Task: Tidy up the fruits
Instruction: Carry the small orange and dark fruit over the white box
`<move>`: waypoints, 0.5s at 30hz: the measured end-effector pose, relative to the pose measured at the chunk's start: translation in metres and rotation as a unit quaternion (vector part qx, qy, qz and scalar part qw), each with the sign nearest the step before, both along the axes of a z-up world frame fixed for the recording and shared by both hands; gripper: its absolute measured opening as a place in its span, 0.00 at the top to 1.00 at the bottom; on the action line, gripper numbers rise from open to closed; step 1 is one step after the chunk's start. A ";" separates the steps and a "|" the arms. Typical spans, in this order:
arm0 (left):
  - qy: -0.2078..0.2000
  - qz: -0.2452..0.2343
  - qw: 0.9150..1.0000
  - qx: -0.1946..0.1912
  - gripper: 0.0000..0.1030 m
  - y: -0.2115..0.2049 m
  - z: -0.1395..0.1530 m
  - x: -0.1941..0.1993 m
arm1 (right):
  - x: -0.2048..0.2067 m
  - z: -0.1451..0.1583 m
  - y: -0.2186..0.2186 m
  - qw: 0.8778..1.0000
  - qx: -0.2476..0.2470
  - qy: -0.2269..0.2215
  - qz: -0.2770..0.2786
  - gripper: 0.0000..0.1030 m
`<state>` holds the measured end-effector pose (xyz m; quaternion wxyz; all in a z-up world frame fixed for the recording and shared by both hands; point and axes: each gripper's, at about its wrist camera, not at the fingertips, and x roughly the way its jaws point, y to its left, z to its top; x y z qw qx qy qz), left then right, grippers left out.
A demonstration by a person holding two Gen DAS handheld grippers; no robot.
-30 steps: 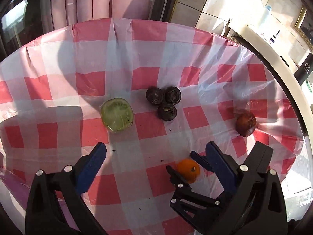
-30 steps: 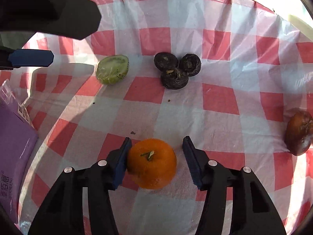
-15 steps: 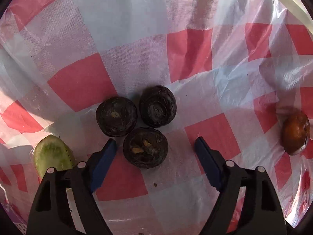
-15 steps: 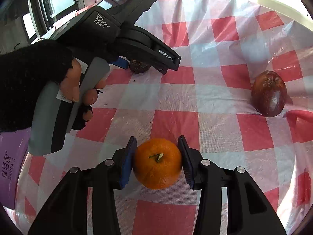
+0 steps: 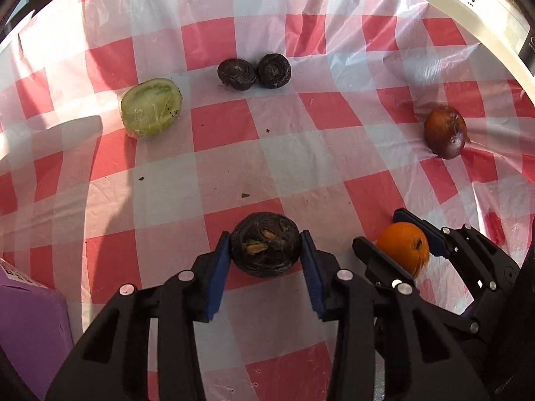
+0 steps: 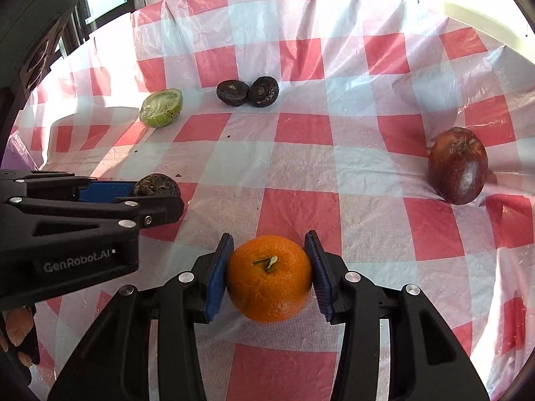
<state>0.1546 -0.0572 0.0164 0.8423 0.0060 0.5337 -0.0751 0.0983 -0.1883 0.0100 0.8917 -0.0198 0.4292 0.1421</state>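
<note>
Two hand-held grippers work over a bench draped in a red and white checked cloth (image 5: 234, 33). A purple box (image 5: 26, 327) sits at the near left edge of the bench.

On the left, the left gripper (image 5: 265, 250) has its jaws closed on a dark, rough, round fruit (image 5: 265, 244), blue pads pressed to both of its sides. It is close above the cloth or on it; which one cannot be told. Just beside it on the right, the right gripper (image 6: 269, 267) has its jaws closed on an orange (image 6: 269, 279), stem facing the camera, low over the near middle of the bench.

A wrinkled reddish-brown fruit (image 6: 457, 165) lies alone near the right edge. A green fruit half (image 5: 151, 107) lies toward the far left, cut face showing. Two more dark fruits (image 5: 254, 71), touching each other, sit near the far middle of the bench, just right of the green half. Small dark crumbs (image 5: 245, 195) speckle the cloth between them and the grippers.
</note>
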 end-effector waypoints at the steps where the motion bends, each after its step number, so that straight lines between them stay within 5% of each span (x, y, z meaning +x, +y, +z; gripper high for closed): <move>1: 0.003 -0.001 1.000 0.002 0.60 0.004 0.000 -0.009 | -0.001 0.000 0.001 1.000 -0.002 0.000 0.000 0.56; 15: 0.032 -0.051 0.998 -0.029 0.60 0.016 0.025 -0.123 | 0.015 -0.006 0.010 0.999 -0.023 0.001 -0.023 0.57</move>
